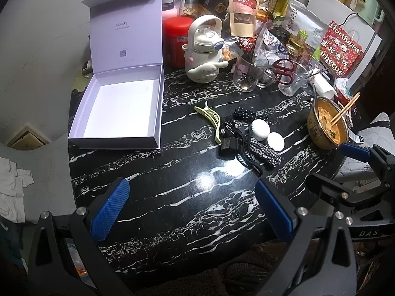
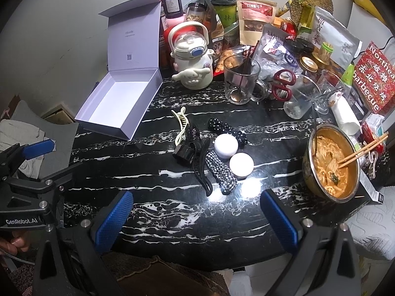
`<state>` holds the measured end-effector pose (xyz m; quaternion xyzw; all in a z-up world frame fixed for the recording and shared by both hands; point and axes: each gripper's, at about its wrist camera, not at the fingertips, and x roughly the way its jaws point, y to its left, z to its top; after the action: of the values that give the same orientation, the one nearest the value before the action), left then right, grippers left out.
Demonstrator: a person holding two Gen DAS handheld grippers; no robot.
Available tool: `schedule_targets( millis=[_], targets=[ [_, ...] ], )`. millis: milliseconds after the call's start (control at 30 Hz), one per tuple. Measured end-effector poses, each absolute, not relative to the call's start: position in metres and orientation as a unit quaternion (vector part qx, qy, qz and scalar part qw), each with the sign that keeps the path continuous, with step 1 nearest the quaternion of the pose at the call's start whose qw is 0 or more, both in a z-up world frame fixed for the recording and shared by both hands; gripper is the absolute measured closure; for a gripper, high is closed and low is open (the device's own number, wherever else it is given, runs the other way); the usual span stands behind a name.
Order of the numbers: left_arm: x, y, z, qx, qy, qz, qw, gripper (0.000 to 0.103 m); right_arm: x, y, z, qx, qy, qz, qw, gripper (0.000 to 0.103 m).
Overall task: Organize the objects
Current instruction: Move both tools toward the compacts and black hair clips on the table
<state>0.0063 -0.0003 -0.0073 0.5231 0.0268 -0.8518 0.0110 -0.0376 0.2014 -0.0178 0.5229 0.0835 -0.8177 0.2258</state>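
Left wrist view: left gripper [image 1: 191, 209], fingers apart, empty, above black marbled surface [image 1: 172, 172]. Right gripper [image 2: 197, 218], fingers likewise apart, empty. Lavender box [image 1: 118, 108], lid raised, interior bare, at left. Mid-surface cluster: green hair claw [image 1: 211, 120], black claw clip [image 1: 228, 139], dotted scrunchie [image 1: 243, 114], gingham scrunchie [image 1: 265, 153], two white round cases [image 1: 260, 128] (touching one another). Noodle bowl with chopsticks [image 2: 330, 166] at right.

Noodle bowl [image 2: 332, 165] with chopsticks [image 2: 363, 151]; red scissors [image 2: 282, 85].
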Motion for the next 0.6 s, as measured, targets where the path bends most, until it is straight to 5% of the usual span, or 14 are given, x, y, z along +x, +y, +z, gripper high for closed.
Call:
schedule_targets(
  millis=[600],
  targets=[
    [-0.008,0.012,-0.024,0.555,0.034,-0.831,-0.004,0.001,-0.045,0.216,-0.032,0.547,0.074,-0.805,0.218,0.0]
  ],
)
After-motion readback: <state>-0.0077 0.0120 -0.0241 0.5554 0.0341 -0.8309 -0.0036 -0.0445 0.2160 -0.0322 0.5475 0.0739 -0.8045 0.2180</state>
